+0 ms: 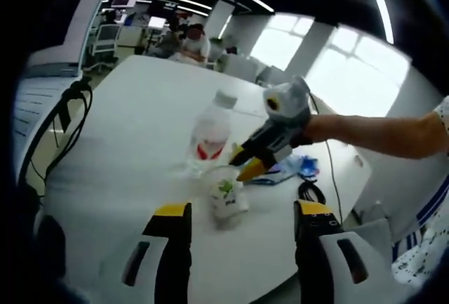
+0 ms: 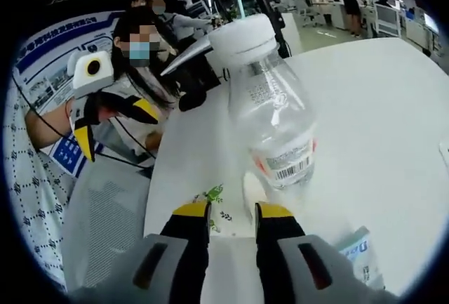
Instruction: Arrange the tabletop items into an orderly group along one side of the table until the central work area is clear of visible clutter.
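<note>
— Two things stood near the white round table's (image 1: 126, 142) edge: a clear plastic bottle with a white cap and red label (image 1: 212, 130) and, just beside it, a small white cup with a green leaf print (image 1: 227, 197).
— And the grippers?
— Left gripper (image 1: 242, 213) hung before the cup, jaws wide apart. Right gripper (image 2: 232, 211) had its jaws narrowed around the cup's rim, bottle right behind; contact was hard to make out.
— Anything else?
— Blue packets (image 1: 293, 168) half hidden behind that gripper. Bright windows (image 1: 351, 58), office desks beyond.
</note>
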The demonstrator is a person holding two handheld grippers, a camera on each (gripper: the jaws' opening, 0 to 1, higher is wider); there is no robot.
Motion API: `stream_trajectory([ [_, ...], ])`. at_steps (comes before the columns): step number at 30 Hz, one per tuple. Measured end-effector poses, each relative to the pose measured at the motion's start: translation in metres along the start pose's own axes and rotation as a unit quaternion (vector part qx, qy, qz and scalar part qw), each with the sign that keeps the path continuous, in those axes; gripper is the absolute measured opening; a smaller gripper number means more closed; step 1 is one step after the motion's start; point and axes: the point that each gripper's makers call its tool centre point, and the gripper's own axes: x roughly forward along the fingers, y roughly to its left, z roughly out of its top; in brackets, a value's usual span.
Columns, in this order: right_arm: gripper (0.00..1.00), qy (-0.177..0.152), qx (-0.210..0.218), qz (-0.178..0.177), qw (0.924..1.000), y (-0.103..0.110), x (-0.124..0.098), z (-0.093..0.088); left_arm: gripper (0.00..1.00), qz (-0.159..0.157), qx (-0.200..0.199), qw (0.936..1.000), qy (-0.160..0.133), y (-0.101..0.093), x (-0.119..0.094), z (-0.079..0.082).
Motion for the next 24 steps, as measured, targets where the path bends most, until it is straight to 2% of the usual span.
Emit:
stream_trajectory([
  [7,0.11,0.009,-0.005,0.012,0.9999,0.003,0.0,-0.004,0.55,-0.003,-0.001,1.0,-0.001,-0.003,0.004,0.001],
  [17,0.08,0.018,-0.014,0.026,0.9994,0.009,-0.002,-0.008,0.54,-0.007,-0.001,1.0,0.004,-0.006,0.007,0.0],
  [24,0.04,0.024,-0.009,0.054,0.9982,0.025,-0.004,-0.011,0.54,-0.011,-0.002,0.9999,0.003,-0.008,0.007,-0.002],
])
